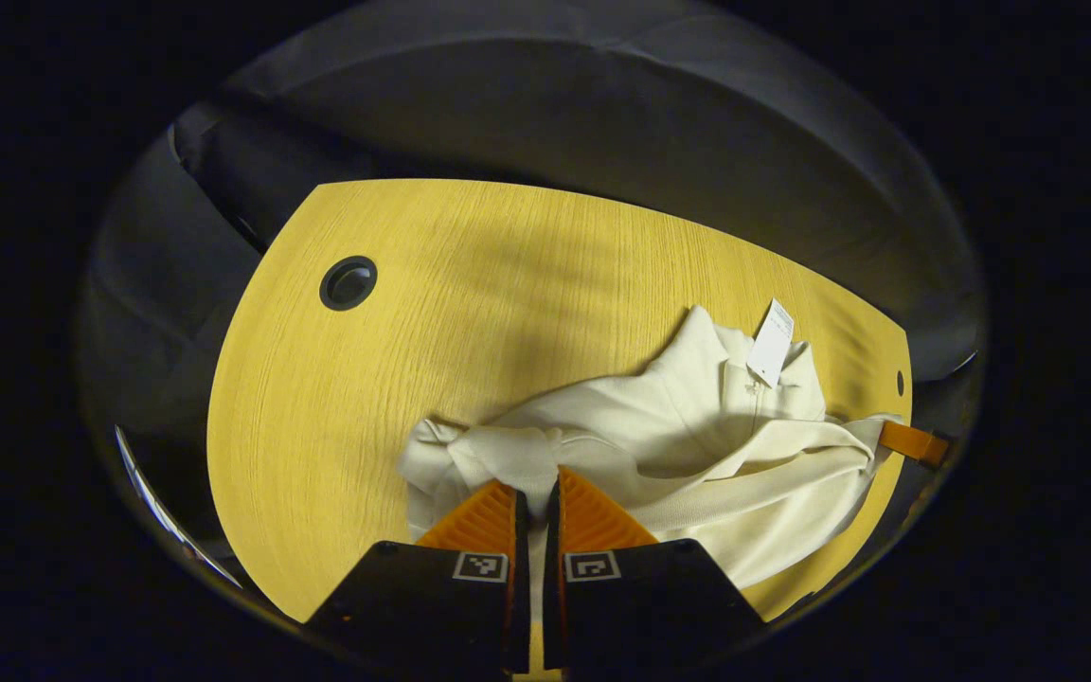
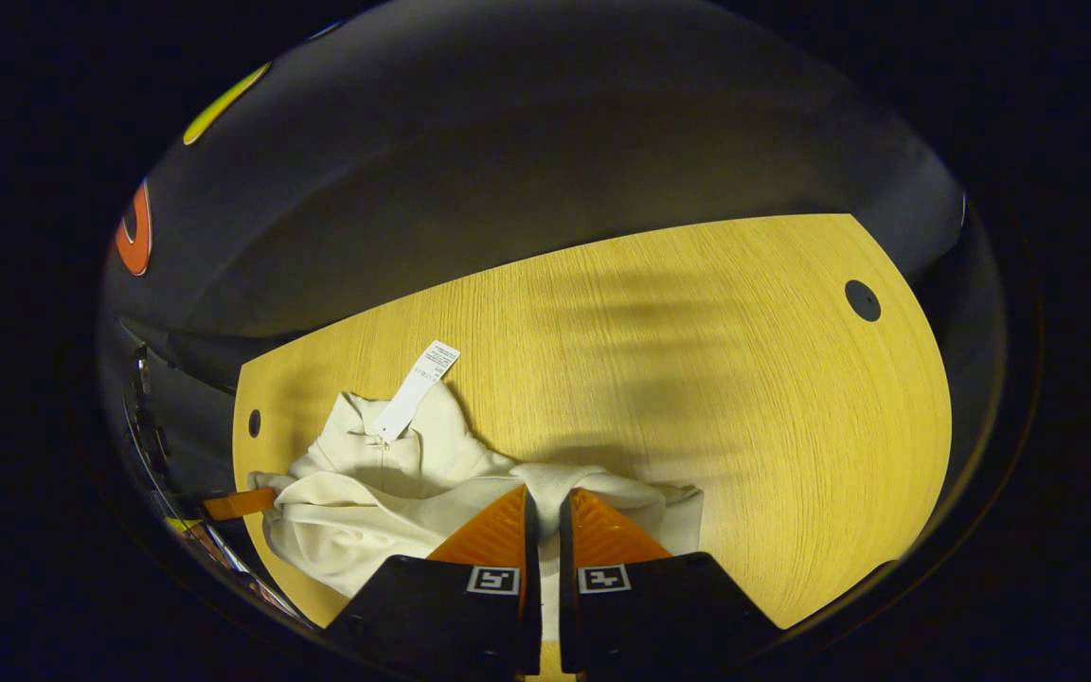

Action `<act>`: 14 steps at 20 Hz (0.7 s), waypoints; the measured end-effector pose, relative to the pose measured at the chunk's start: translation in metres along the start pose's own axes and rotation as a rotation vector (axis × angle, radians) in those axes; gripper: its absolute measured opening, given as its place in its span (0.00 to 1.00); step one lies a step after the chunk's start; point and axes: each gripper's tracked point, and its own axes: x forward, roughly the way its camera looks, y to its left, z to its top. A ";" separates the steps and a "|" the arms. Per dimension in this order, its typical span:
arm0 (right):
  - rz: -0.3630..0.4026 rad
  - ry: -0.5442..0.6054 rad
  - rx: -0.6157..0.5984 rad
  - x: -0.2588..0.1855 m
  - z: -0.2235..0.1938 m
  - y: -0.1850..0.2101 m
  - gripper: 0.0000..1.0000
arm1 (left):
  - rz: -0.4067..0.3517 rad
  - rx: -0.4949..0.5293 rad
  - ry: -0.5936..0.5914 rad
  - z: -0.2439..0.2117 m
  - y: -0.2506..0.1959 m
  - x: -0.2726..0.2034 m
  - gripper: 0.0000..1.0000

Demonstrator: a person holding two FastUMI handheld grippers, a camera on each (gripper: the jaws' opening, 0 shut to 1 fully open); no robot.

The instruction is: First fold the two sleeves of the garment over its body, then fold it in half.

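We are looking along the left gripper [image 1: 536,493] in the left gripper view, and its two fingers are standing almost together, with a thin strip of pale fabric showing in the narrow gap between them; we cannot tell for certain that both fingers are pressing on it. The cream garment [image 1: 697,445] is lying bunched on the wooden table [image 1: 470,284], toward the table's near right part in this view, with its collar pointing away from us and a white paper tag [image 1: 771,343] sticking up from the neck. A round cable hole [image 1: 348,282] is sitting in the bare tabletop, well apart from the cloth.

In the right gripper view we are seeing the right gripper [image 2: 545,507] with its fingers likewise nearly closed, a sliver of the garment [image 2: 384,493] showing between them. Here the cloth is lying at the table's [image 2: 744,379] near left part, and a sleeve is draping across its body.
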 end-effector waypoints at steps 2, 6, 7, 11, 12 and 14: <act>-0.002 -0.010 -0.010 0.000 0.000 0.001 0.10 | 0.008 0.009 -0.001 0.001 -0.002 -0.002 0.09; 0.001 -0.058 0.006 -0.010 0.011 0.001 0.28 | 0.006 0.001 -0.012 0.000 -0.007 -0.007 0.19; -0.003 -0.065 0.001 -0.016 0.014 -0.001 0.28 | 0.008 0.003 -0.016 0.001 -0.006 -0.009 0.32; -0.031 -0.132 -0.004 -0.033 0.025 -0.004 0.69 | 0.019 0.011 -0.051 0.007 -0.010 -0.026 0.57; -0.035 -0.140 -0.003 -0.039 0.026 -0.004 0.64 | 0.022 0.012 -0.060 0.008 -0.010 -0.032 0.60; -0.042 -0.146 -0.029 -0.050 0.023 -0.003 0.75 | 0.030 0.014 -0.082 0.009 -0.010 -0.044 0.86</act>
